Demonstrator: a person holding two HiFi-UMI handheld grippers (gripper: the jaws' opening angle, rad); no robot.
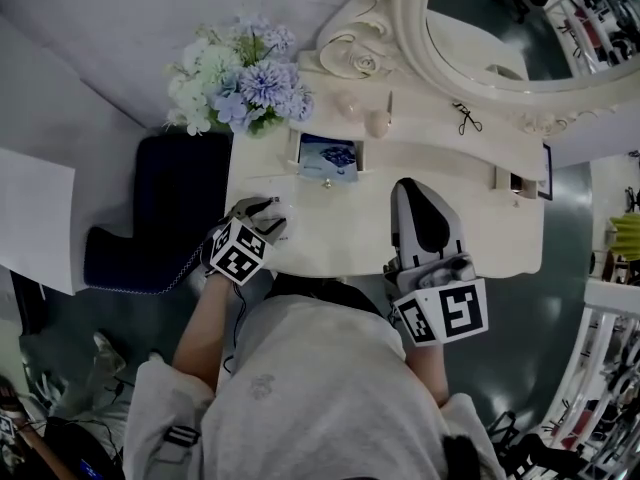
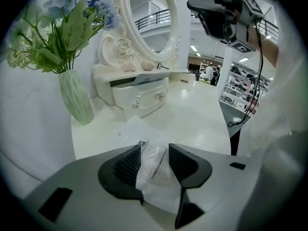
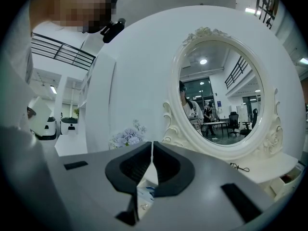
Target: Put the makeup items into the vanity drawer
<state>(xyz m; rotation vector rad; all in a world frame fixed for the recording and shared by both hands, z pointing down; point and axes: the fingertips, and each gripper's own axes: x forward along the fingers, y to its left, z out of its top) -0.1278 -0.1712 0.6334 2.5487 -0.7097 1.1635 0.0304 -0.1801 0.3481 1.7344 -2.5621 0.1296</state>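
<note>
Recording the task as under way, with most of it outstanding.

Finding the small drawer (image 2: 144,99) standing open at the back of the vanity top (image 1: 340,228), already holding a blue-patterned item (image 1: 328,156) — possibly a makeup packet, though too small in the head view to confirm.

Observing the left gripper (image 2: 155,150) angled down at the near left part of the top, its pads pressing from either side on a clear cosmetics packet (image 2: 156,177). Placing that packet low at the table's near edge, well apart from the drawer, not yet carried across.

Observing the right gripper (image 3: 152,146) held level over the near right part of the top, jaws clenched together on nothing.

Noting further pieces waiting on the raised shelf (image 1: 430,133) below the mirror (image 1: 500,28): pale puffs (image 1: 376,123), a slim stick (image 1: 389,103) and an eyelash curler (image 1: 465,118) — all outside the drawer.

Judging one item at most as stowed, one as being picked up, several as untouched. Judging the remaining work as lifting the packet, moving it back to the open drawer, releasing it inside, then repeating for the shelf items.
</note>
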